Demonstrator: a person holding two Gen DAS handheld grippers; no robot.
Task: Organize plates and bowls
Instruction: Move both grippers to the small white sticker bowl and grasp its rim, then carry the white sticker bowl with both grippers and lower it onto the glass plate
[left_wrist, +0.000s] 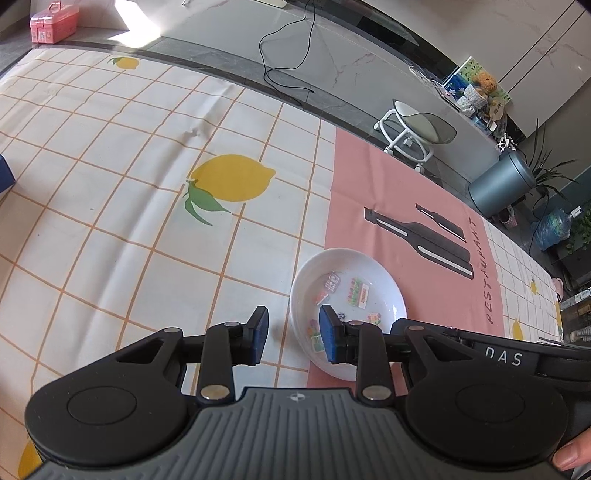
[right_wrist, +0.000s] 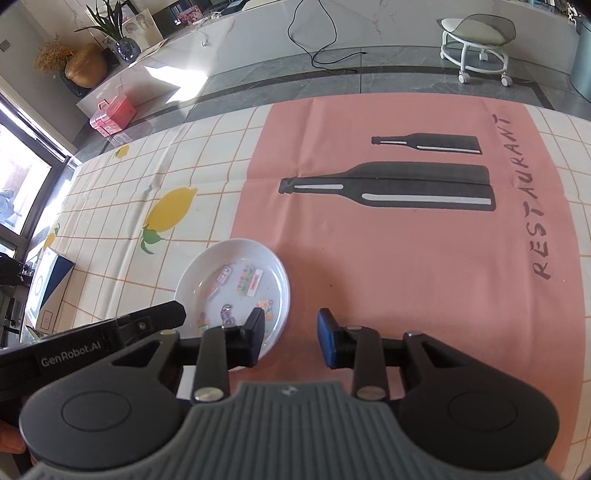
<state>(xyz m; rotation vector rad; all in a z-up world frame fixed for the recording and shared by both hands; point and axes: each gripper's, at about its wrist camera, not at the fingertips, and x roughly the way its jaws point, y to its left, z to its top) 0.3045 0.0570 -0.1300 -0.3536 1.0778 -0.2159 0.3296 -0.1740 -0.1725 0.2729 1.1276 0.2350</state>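
A white plate (left_wrist: 347, 291) with small colourful stickers on its inner face lies flat on the surface (left_wrist: 110, 177), straddling the seam where the lemon-and-grid cloth meets the pink panel printed with black bottles (right_wrist: 391, 188).

The left tool (left_wrist: 293, 338) is released — its blue-padded fingers (left_wrist: 330, 334) are spread with nothing between them. Its right finger lies over the near-left part of the plate, while the other finger is over the checked cloth just beside the rim; whether a pad touches the plate cannot be told.

The right tool (right_wrist: 291, 339) is likewise released and empty — its left finger overlaps the plate's near-right edge, and its right finger is over bare pink cloth.

Beyond the surface's far edge, a white wheeled stool (right_wrist: 476, 44) stands on the grey floor.
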